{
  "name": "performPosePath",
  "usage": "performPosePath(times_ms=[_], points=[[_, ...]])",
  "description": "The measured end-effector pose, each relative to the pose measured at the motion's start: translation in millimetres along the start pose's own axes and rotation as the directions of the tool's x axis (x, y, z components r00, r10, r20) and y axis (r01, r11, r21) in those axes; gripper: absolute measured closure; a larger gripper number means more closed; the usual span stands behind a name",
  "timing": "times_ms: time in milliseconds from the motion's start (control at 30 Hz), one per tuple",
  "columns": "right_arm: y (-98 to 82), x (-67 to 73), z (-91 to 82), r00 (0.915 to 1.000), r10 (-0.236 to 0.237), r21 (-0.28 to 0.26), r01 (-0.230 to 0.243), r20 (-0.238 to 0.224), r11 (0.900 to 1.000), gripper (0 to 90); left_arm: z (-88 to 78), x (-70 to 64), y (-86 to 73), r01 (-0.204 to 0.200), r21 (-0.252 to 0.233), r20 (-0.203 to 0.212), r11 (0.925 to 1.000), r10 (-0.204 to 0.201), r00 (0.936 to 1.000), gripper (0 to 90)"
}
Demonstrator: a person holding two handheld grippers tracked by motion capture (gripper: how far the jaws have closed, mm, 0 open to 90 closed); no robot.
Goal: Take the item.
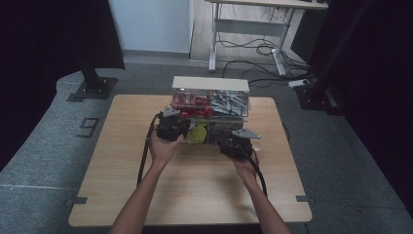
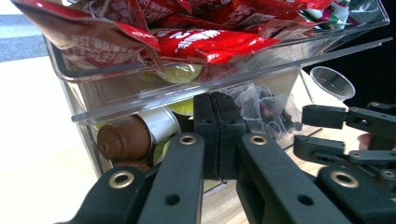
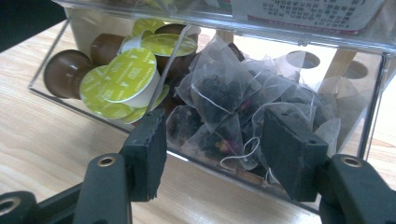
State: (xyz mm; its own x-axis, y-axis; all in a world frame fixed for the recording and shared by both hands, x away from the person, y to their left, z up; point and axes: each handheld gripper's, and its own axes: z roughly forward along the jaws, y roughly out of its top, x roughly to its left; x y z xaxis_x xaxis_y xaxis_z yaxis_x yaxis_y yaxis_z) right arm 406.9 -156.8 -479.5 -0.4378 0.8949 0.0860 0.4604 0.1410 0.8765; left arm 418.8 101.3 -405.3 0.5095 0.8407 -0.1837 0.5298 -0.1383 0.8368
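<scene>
Nearby, left tongs (image 2: 218, 140) together, right tongs (image 3: 219, 156) apart — tea bags (image 3: 233, 107), coffee pods (image 3: 126, 74) behind.

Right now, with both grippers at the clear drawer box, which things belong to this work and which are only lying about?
Belong to the work:
- left gripper, shut, at the lower drawer's front
- right gripper, open, facing the tea bags
- lower drawer
- coffee capsules

Only lying about:
- red packets in the upper drawer
- small plastic cup
- desk behind the table
</scene>
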Motion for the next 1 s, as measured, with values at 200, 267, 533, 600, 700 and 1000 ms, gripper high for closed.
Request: performPosePath(times_ms=[200,267,533,600,700,1000], points=[[0.1,-1.4,9.8,0.9999,-0.001,0.002,0.000,0.015,1.000,40.6,-0.2,0.2,-0.1,-0.001,0.000,0.001,1.0000,0.001,1.0000,89.5],[1.0,-1.3,12.7,0.9998,-0.001,0.006,0.000,0.019,1.000,40.2,-0.2,0.2,0.0,0.000,-0.001,0.001,1.0000,0.000,1.0000,89.4],[4.5,5.8,23.0,0.9986,-0.035,0.007,0.035,0.039,0.999,36.8,-0.3,0.2,-0.1,0.001,0.001,0.003,1.0000,-0.001,1.0000,89.3],[4.9,7.2,25.1,0.9982,-0.035,0.001,0.035,0.048,0.999,36.4,-0.3,-0.3,-0.2,-0.004,0.002,-0.002,1.0000,0.004,1.0000,89.2],[5.5,8.1,27.9,0.9980,-0.031,0.002,0.031,0.054,1.000,36.3,-0.5,-1.1,-0.4,-0.009,-0.001,0.000,1.0000,0.009,1.0000,89.1],[4.0,6.0,33.5,0.9974,-0.028,0.002,0.028,0.066,1.000,37.2,-0.2,-0.8,-0.1,-0.003,-0.001,0.007,1.0000,0.003,1.0000,89.1]])
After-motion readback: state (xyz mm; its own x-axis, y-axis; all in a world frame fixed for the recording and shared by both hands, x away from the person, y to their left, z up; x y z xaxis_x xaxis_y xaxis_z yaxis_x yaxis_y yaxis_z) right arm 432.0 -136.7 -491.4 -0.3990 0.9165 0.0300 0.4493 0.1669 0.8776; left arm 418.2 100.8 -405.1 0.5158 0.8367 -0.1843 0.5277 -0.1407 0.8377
